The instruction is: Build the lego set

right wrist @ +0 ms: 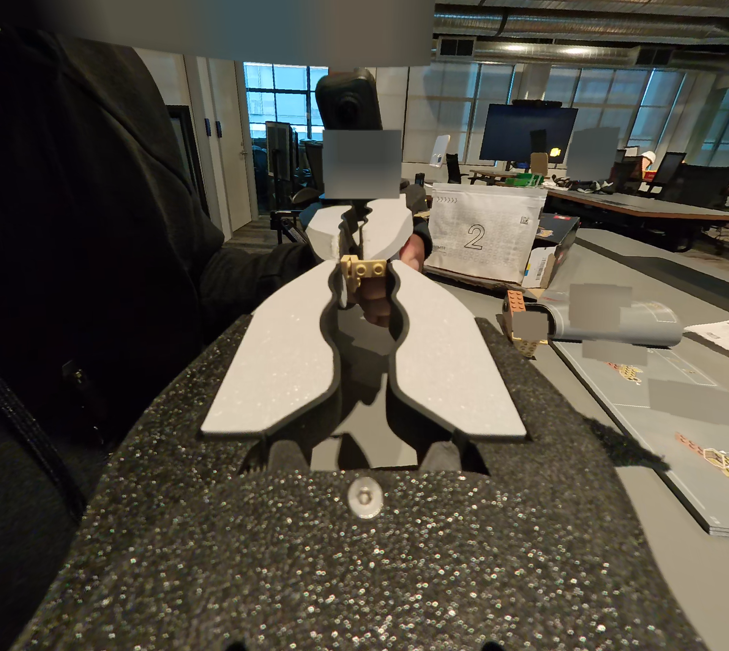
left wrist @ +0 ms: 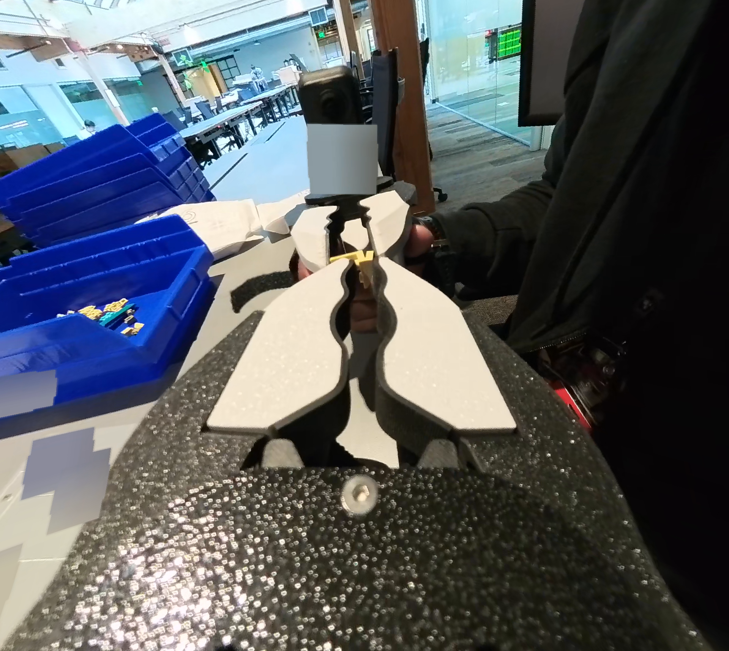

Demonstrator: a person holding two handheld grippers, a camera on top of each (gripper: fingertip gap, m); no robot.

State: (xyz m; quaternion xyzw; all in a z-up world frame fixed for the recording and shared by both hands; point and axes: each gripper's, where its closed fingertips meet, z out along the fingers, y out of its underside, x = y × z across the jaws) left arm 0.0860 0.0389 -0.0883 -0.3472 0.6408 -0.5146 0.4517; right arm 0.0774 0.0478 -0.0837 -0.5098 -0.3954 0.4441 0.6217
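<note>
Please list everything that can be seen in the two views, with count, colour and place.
tan lego piece: one small assembly, tan, between the two grippers' tips, in the air
blue bins: several, blue, left; the near one holds loose pieces
loose lego pieces: a handful, tan and teal, in the near bin
white bag: one, white, standing on the table
brown brick build: one, brown and tan, beside the booklet
instruction booklet: one, grey, open on the table
left gripper: white fingers, shut on the piece
right gripper: white fingers, shut on the piece
</note>
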